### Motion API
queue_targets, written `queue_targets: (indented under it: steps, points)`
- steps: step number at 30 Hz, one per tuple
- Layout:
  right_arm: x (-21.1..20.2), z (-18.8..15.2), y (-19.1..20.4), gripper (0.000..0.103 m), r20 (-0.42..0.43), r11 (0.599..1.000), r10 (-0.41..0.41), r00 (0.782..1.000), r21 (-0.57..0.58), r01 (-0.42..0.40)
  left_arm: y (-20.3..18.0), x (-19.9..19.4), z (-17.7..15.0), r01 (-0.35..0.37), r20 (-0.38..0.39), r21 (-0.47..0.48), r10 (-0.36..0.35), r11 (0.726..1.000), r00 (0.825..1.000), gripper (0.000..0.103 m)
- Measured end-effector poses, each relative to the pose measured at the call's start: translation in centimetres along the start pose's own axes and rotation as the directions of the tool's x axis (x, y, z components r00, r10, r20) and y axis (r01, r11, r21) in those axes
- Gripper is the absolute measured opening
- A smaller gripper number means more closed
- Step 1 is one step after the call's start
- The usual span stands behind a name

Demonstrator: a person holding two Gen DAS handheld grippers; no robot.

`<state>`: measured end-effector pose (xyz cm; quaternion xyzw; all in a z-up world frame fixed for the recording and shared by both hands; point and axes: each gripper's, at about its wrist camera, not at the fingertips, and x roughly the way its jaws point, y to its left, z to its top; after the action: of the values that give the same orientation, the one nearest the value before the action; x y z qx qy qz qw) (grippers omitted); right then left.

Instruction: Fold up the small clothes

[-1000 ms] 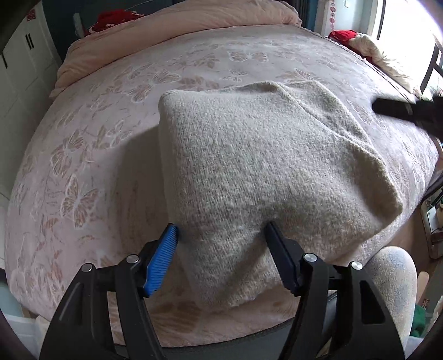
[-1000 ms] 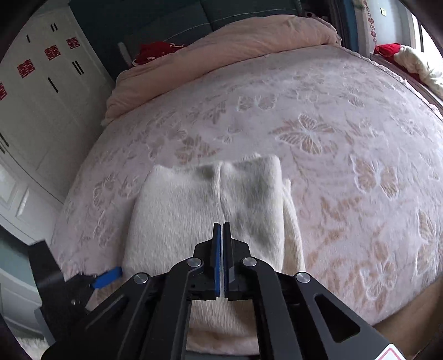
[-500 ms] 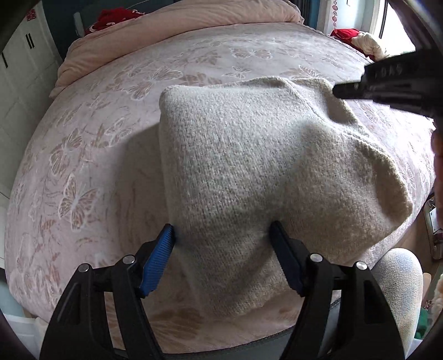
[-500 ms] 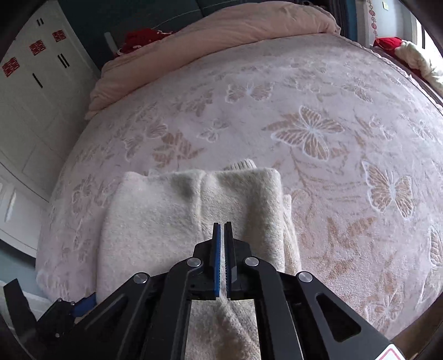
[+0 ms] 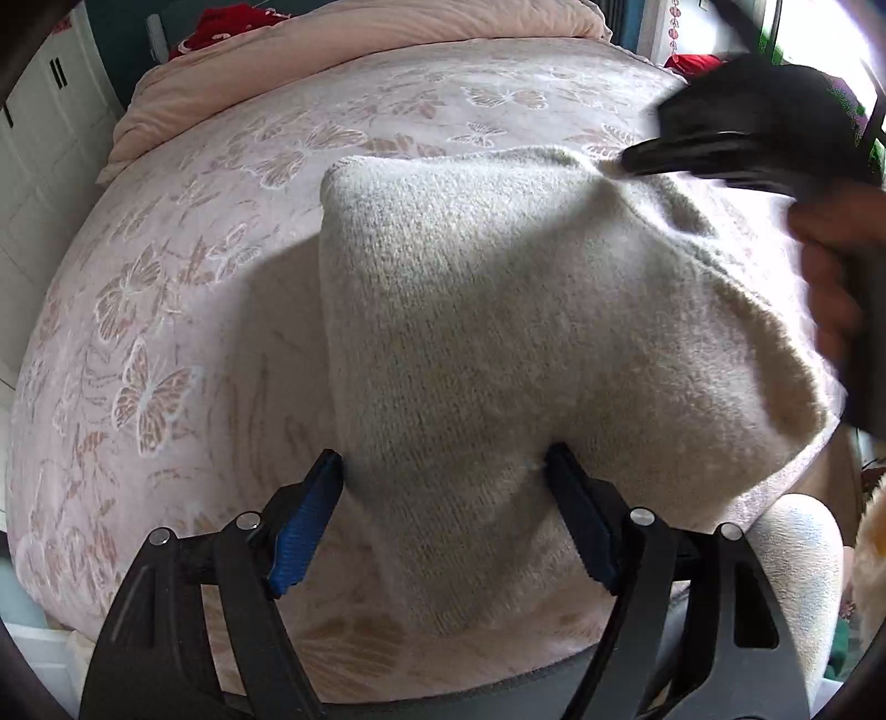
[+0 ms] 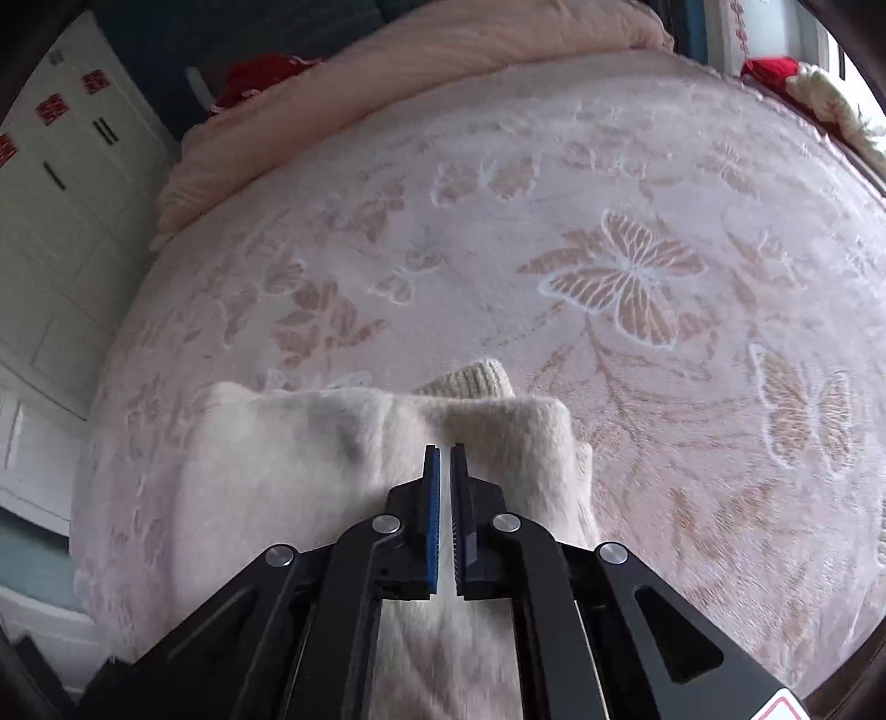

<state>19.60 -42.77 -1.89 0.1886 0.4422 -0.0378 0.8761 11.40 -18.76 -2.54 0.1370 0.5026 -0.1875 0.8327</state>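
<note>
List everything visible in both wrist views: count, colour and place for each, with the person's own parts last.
knitted sweater: one, cream-beige, folded, lying on the near part of the bed.
bedspread: one, pale pink with butterfly pattern, covering the bed.
rolled duvet: one, peach-pink, along the far end of the bed.
red fabric: one, red, behind the duvet, far left.
red and cream bundle: one, beside the bed, far right.
wardrobe: one, white with red stickers, left of the bed.
left tongs: one, black with blue pads, open, straddling the sweater's near edge.
right tongs: one, black with blue pads, nearly closed over the sweater's far right part.
hand: one, holding the right tongs' handle.
</note>
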Motion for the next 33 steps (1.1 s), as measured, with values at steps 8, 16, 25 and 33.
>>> queue_targets:
  steps: [8, 16, 25, 33]
  points:
    - [-2.7, -14.6, -3.2, 0.0, -0.127, 1.0, -0.011, 0.992, 0.02, 0.014, -1.1, -2.4, 0.4, 0.126, 0.055, -0.03, -0.124, 0.992, 0.991, 0.072]
    - [-5.9, -12.7, -2.4, 0.035, -0.044, 0.998, 0.05, 0.998, 0.041, -0.049, -1.3, -2.6, 0.5, 0.123, 0.076, -0.032, -0.12, 0.992, 0.99, 0.084]
    - [-2.0, -10.5, -5.1, 0.082, -0.074, 0.99, 0.091, 0.993, 0.112, -0.082, 4.9, 3.1, 2.0, 0.264, -0.043, -0.318, -0.292, 0.91, 0.955, 0.095]
    - [1.8, -11.2, -5.6, 0.094, -0.093, 0.956, 0.187, 0.978, 0.245, -0.16, 4.0, 6.5, 1.8, 0.307, -0.097, -0.386, -0.369, 0.87, 0.924, 0.098]
